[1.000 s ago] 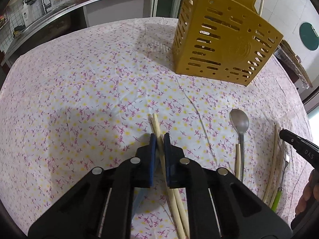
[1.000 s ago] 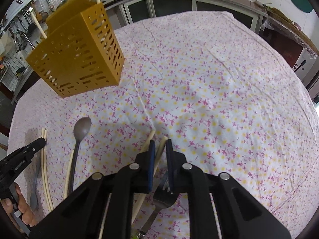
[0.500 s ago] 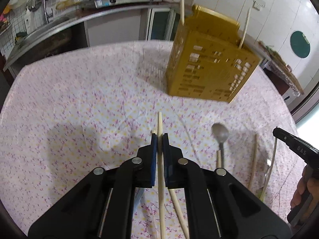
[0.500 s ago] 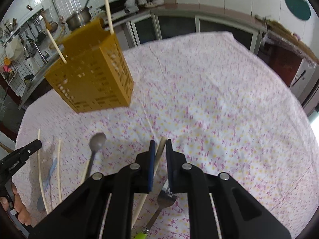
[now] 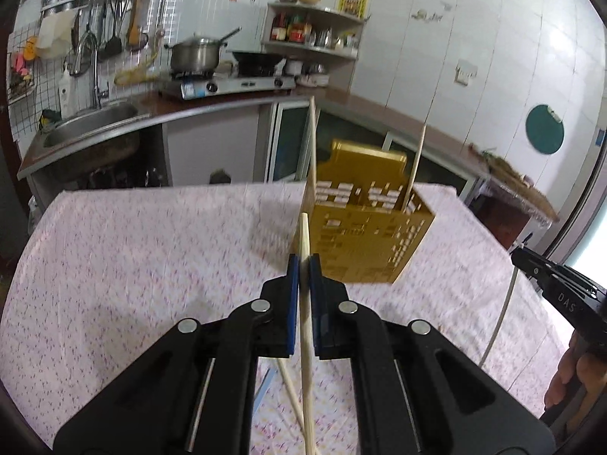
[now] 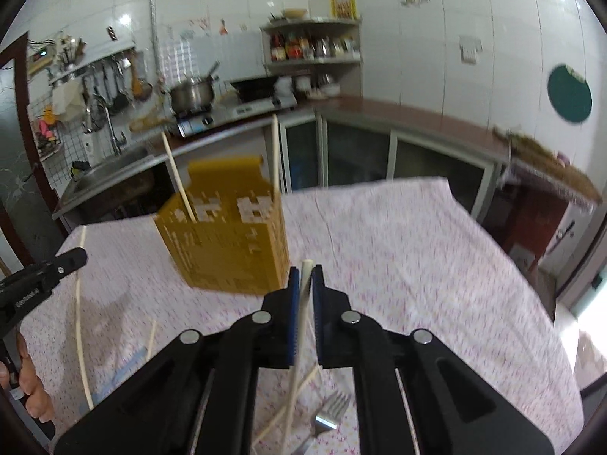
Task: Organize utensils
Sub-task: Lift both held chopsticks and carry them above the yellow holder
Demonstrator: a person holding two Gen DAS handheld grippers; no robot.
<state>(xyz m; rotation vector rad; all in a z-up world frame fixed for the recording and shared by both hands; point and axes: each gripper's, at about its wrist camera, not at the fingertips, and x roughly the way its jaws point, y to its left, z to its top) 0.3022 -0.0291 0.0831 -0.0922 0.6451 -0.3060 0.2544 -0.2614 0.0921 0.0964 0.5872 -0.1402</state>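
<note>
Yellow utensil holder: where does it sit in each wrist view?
Left wrist: yellow utensil holder right of centre, beyond the left claw.
Right wrist: holder left of centre, beyond the right claw.
Shared landmark: steel pot on the stove.

**Bright kitchen, motion-blurred fisheye views**

Both views evenly lit; strongest light comes in at the right edge, where it blows out to white. Glare spots on the white glossy wall tiles (image 5: 436, 38). Pink floral tablecloth (image 5: 151, 265) and yellow perforated plastic utensil holder (image 5: 364, 239) smeared w/ motion blur; black gripper bodies sharp. Soft shadow left of the holder on the cloth. Heavy barrel distortion, dark vignette in all corners.
</note>
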